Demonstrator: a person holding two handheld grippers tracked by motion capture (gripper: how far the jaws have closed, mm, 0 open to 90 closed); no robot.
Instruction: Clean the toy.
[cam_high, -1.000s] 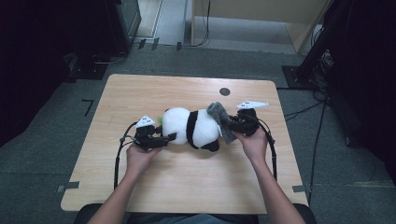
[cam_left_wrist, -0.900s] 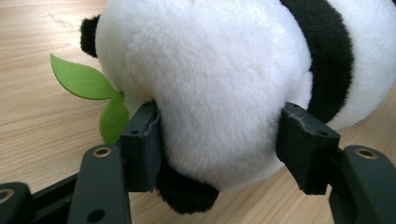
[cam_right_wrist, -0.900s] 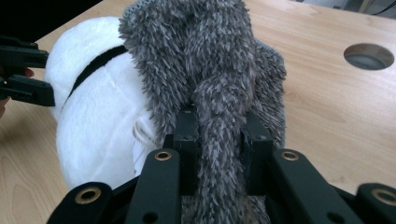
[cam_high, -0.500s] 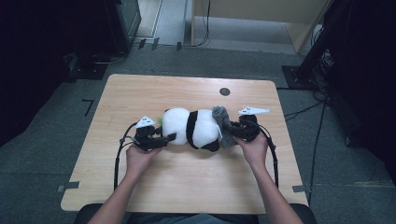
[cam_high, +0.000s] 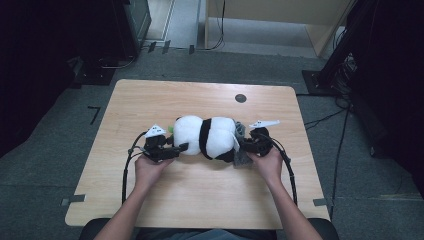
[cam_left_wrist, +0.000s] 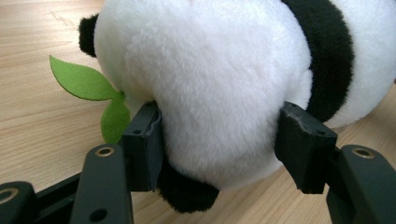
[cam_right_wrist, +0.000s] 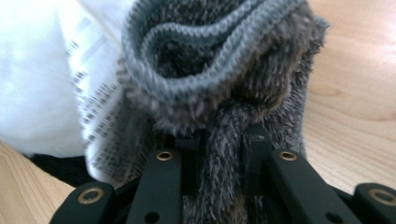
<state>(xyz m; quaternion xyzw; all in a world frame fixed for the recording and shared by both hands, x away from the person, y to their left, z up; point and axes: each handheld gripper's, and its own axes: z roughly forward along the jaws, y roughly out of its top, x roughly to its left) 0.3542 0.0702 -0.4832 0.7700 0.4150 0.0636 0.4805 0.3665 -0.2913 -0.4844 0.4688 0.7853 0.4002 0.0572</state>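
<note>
We are dressing a soft toy panda (cam_high: 207, 137) that is lying near the middle of the tabletop (cam_high: 200, 190). Our left gripper (cam_left_wrist: 219, 140) is squeezing its squashy white head. Our right gripper (cam_right_wrist: 224, 154) is pinching the fuzzy grey sock (cam_right_wrist: 219, 51), jaws almost together. Both things look light and floppy, so holding the sock's stretchy rim seems best. The sock's mouth is open with nothing inside yet.

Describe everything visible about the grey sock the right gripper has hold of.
The grey sock looks like fuzzy knit with a ribbed cuff, its opening gaping towards the camera. It is bunched and crumpled on the table at the plush panda end, against the panda's printed label. The right gripper is shut on a fold of it.
</note>
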